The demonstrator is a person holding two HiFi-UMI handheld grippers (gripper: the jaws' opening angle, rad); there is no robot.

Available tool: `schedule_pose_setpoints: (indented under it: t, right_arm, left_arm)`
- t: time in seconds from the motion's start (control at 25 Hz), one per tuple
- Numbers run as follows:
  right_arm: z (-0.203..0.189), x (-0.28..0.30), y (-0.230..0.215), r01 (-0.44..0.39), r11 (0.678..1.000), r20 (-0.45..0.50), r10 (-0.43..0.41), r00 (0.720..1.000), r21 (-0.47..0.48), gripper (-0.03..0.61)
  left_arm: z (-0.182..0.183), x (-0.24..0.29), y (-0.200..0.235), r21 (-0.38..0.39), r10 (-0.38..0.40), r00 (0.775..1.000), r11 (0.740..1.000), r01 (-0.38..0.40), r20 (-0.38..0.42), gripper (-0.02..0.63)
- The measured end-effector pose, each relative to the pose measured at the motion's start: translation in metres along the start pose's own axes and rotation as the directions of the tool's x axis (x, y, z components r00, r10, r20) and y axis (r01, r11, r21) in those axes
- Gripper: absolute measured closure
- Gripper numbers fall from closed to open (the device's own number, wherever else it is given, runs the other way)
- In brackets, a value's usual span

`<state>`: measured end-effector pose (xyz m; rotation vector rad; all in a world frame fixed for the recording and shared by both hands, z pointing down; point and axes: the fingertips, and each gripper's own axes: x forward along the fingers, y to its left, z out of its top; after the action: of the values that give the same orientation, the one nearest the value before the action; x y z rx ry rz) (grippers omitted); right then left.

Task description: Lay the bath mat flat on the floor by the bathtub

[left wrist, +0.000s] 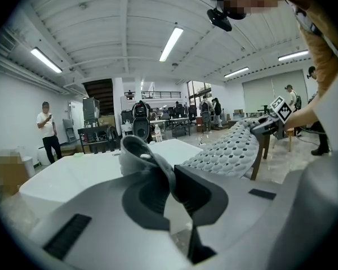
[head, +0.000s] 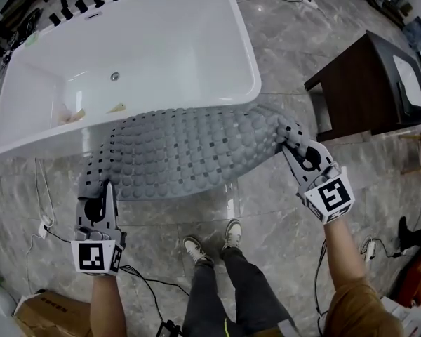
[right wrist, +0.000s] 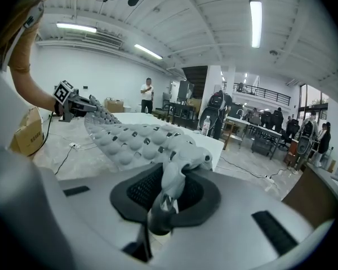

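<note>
Head view showed the grey bath mat (head: pixel 189 149) stretched between the two grippers in front of the white bathtub (head: pixel 168 41), its bumpy side up and its far edge lying along the tub's near rim. It hung off the marble floor (head: pixel 288 41), not flat on it. The left gripper (head: pixel 98 190) held the mat's left corner and the right gripper (head: pixel 295 148) its right corner. The person's shoes (head: pixel 210 241) stood just behind the mat, and a dark wooden cabinet (head: pixel 358 90) stood to the right of the tub.

Left gripper view showed its jaws clenched on a folded grey corner of the mat (left wrist: pixel 141 151). The rest of the sheet ran off to the right, up to the other gripper (left wrist: pixel 270 124), with the tub's white edge behind.

Right gripper view showed its jaws pinched tight on a bunched corner of the mat (right wrist: pixel 177 167), which stretched away leftward to the far gripper (right wrist: pixel 73 106).
</note>
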<state>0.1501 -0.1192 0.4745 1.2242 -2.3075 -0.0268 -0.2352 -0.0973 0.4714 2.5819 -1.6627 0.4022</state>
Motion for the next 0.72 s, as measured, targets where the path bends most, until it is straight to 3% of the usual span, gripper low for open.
schedule_pose_setpoints:
  t: [0.4,0.72]
  right_arm:
    - [-0.015,-0.003,0.008,-0.003,1.000,-0.036,0.003,0.999,-0.010,0.528]
    - [-0.030,-0.017,0.041,0.049,0.998,-0.026,-0.050,0.998,-0.042,0.528]
  left_arm:
    - [-0.027,0.004,-0.010,-0.019,0.015,1.000,1.000,-0.015,-0.028,0.591]
    - [-0.057,-0.017,-0.017,0.004,0.073,0.997,0.997,-0.073,-0.015,0.591]
